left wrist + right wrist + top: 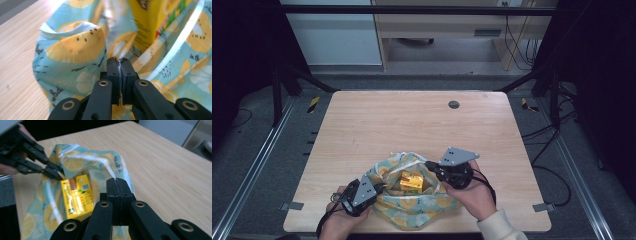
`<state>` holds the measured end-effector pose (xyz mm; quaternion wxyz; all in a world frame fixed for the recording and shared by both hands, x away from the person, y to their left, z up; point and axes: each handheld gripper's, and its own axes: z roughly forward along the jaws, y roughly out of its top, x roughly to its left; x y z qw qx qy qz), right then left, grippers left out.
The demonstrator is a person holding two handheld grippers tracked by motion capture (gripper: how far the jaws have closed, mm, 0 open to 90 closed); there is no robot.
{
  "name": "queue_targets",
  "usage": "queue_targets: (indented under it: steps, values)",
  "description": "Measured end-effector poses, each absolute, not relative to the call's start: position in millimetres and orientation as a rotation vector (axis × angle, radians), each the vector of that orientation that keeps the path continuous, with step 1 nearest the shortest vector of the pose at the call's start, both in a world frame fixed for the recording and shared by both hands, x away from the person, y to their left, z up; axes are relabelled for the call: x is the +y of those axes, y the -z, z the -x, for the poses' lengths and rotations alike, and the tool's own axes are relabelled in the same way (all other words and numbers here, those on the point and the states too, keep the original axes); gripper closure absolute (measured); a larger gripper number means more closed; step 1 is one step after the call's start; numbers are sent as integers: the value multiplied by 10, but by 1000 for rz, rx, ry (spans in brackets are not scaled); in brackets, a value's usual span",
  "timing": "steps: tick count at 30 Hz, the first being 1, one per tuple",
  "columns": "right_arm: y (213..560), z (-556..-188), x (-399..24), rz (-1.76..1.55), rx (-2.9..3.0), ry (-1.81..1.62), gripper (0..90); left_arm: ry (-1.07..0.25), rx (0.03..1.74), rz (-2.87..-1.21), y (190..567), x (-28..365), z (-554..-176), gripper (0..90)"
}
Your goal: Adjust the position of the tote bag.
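I am working at a pale wooden table [377, 125], and everything here sits around the lemon-print bag [412, 207] lying near the table's front edge, close to me. The bag is soft blue cloth with a clear strip along its mouth, and it is gaping open between my two hands. Inside the bag a yellow drink carton [411, 181] is lying, its printed face showing through the opening. My left gripper [379, 189] is pinching the bag's rim on the left side, jaws closed on the fabric. My right gripper [430, 164] is clamping the clear edge on the bag's right side, jaws pressed tight together on it. I judge the risk to be the thin rim slipping out of either pinch if I pull the mouth wider, letting the bag sag shut over the carton, or dragging the whole bag toward the table's front edge.
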<state>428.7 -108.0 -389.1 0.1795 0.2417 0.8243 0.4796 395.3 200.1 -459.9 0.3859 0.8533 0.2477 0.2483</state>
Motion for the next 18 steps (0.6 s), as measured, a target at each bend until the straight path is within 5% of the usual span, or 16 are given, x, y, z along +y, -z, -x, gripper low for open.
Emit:
queue_targets:
  steps: [10, 18]
  values:
    - [4052, -3727, -1443, -595, 2309, -1486, 900, -610, 644, -2116, 4557, 2037, -3910, 877]
    - [4395, -3635, -1597, -654, 2422, -1356, 900, -561, 587, -2140, 4520, 2078, -3788, 878]
